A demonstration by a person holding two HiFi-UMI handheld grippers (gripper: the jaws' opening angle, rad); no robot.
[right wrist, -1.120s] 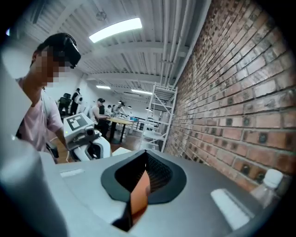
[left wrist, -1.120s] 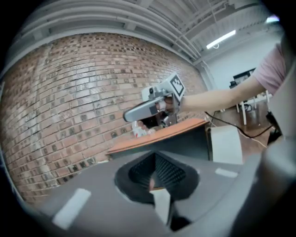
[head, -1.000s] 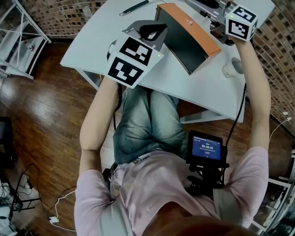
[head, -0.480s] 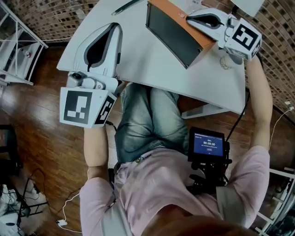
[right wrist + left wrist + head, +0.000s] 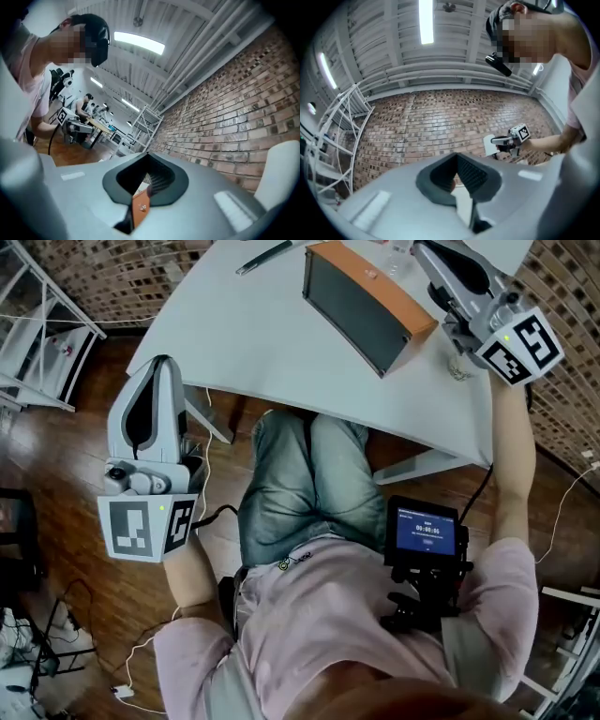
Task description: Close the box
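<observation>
Brick walls & dark wood floor ringed a white table (image 5: 281, 343) at 12 o'clock of the seated person. On it, toward 1 o'clock, lay the box (image 5: 375, 287): orange top face with a small clasp, dark long side facing the person. The lid looked down flat, no gap visible from the head view, though whether the clasp had caught couldn't be told. A pen (image 5: 267, 254) lay at 11 o'clock of the box, apart from it.

The left gripper (image 5: 159, 367) hung off the table's edge at 9 o'clock, over the floor, jaws pressed together w/ nothing between them. The right gripper (image 5: 427, 251) hovered above the table at 2 o'clock of the box, near its far end, jaws also together & empty; its own view showed only the orange top & clasp beyond the tips.

Judgement: task looked nearly or fully done. If the lid needed seating, the right gripper's tips should press straight down beside the clasp, not at a corner. The left should come back to brace the box's near side so it wouldn't slide.
</observation>
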